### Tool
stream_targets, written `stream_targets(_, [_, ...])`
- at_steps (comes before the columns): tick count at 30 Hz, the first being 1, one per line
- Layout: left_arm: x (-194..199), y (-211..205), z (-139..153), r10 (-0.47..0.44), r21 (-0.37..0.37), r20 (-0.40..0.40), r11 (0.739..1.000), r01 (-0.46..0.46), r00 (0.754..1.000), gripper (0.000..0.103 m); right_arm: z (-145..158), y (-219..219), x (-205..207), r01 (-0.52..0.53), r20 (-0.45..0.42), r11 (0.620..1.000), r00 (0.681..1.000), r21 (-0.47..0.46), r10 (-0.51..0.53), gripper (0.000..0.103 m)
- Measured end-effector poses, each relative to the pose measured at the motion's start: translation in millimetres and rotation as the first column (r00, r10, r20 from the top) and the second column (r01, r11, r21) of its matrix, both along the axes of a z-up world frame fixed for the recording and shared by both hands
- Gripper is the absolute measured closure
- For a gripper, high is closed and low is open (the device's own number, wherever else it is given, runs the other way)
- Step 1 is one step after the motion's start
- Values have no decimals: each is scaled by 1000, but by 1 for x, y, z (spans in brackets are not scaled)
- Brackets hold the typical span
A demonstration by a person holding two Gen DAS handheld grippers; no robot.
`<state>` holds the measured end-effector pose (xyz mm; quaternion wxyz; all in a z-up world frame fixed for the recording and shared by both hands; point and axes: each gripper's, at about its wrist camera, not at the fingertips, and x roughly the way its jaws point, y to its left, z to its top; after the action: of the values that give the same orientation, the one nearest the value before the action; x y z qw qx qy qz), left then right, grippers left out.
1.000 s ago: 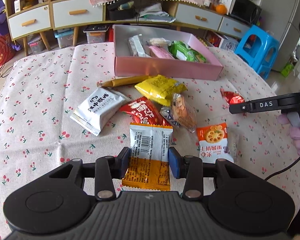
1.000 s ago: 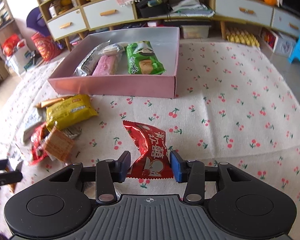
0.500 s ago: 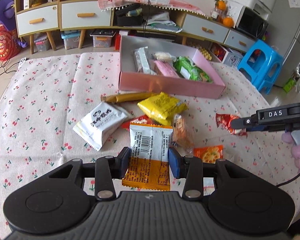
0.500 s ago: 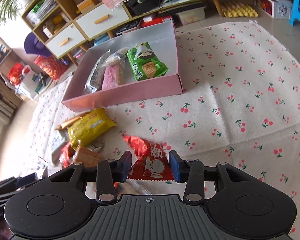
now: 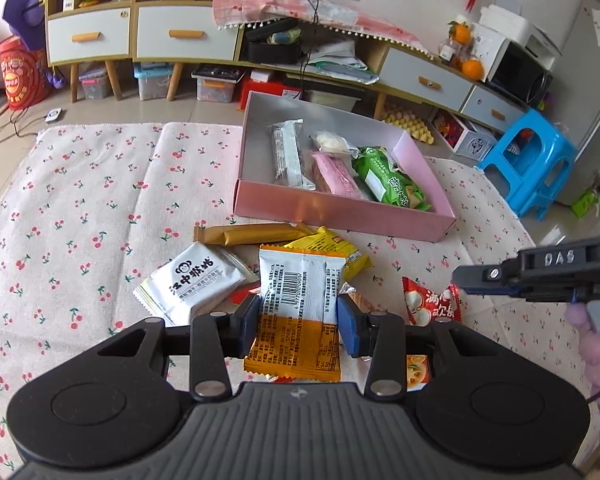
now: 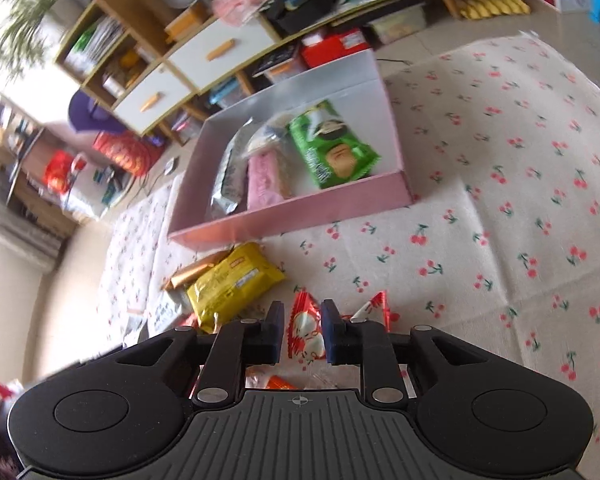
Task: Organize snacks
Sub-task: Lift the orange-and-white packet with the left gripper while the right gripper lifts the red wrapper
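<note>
A: Where does the pink box (image 5: 340,210) lie from each pair of tongs?

B: Far side of the worktop (image 5: 80,208), ahead of both. The left tongs (image 5: 298,322) grip an orange-and-white snack packet (image 5: 300,300), its long axis running away from the hand, towards the box.

A: And the right?

B: The right tongs (image 6: 302,334) have just been closing and now pinch a red snack packet (image 6: 306,336) narrowly. In their view the box (image 6: 300,210) sits ahead and slightly left, with free floor on its right by the green biscuit pack (image 6: 332,148).

A: Which is nearer?

B: I'd judge them about level; neither clearly leads.
</note>
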<state>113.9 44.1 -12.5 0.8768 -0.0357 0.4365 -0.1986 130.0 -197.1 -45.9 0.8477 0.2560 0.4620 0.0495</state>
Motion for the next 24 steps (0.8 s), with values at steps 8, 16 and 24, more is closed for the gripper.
stream_targets(8, [0,-9,-7,-14,18,-48,1000,15,999,65,-23,13,9,-39,-82,985,996,-167,26,37])
stream_targets(16, [-1,-11,-11,-18,30,-63,999,20,998,65,-34,31,21,-19,-119,989,993,-146,1,23])
stream_targets(24, [-1,-9,-13,-14,39,-75,999,17,997,65,-38,58,22,-22,-96,948,995,-318,-9,49])
